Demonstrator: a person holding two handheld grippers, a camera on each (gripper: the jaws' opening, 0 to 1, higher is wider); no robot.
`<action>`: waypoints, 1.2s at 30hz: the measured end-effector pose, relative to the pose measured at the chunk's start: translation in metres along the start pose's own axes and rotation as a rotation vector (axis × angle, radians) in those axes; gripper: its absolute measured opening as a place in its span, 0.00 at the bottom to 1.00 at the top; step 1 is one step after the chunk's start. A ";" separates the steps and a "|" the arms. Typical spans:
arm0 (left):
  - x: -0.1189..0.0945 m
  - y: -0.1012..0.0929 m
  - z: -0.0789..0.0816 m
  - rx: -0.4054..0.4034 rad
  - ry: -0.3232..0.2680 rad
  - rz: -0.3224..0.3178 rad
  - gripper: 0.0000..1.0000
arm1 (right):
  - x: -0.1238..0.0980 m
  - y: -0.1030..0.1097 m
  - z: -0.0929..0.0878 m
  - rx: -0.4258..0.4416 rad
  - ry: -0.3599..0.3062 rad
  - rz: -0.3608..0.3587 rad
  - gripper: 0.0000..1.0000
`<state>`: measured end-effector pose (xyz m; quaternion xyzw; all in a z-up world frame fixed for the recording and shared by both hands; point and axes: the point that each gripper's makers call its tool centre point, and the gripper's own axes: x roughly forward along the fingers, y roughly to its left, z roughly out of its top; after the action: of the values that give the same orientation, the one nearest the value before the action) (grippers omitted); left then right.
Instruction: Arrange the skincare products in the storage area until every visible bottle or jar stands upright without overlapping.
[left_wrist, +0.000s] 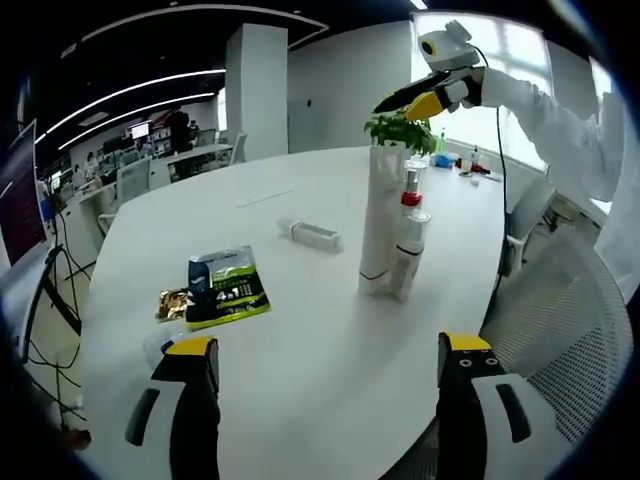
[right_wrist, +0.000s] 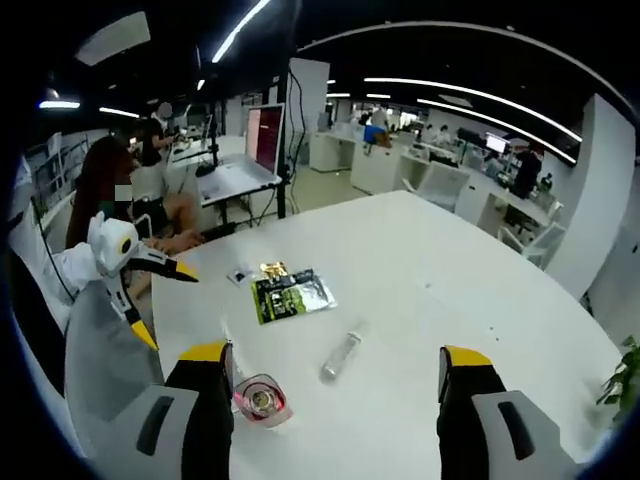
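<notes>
green packet (left_wrist: 227, 287), "4 in 1" print

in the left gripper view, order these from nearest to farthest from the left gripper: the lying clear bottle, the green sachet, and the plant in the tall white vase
1. The green sachet, flat on the table just beyond the left gripper, on the left jaw's side.
2. The lying clear bottle, on its side mid-table.
3. The plant in the tall white vase, standing beyond, toward the right jaw's side.

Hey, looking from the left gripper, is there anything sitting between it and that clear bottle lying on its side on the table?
Nothing visible blocks it. The lying bottle rests on bare white table ahead of the open left gripper. The green packet lies off to one side of that line, and the tall white bottle stands to the other.
</notes>
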<state>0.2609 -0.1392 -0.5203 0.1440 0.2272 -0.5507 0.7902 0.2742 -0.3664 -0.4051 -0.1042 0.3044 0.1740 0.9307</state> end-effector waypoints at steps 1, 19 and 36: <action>0.000 0.001 0.001 -0.003 -0.006 0.005 0.89 | 0.006 -0.002 0.000 -0.004 0.004 0.000 0.87; 0.000 0.003 -0.003 -0.030 0.004 0.001 0.97 | 0.093 -0.015 -0.028 0.095 0.094 0.062 0.98; 0.004 0.004 -0.004 -0.078 -0.010 -0.013 0.99 | 0.169 -0.026 -0.081 0.050 0.279 0.064 0.94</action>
<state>0.2653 -0.1389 -0.5261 0.1089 0.2456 -0.5473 0.7926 0.3687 -0.3708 -0.5686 -0.0942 0.4384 0.1796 0.8756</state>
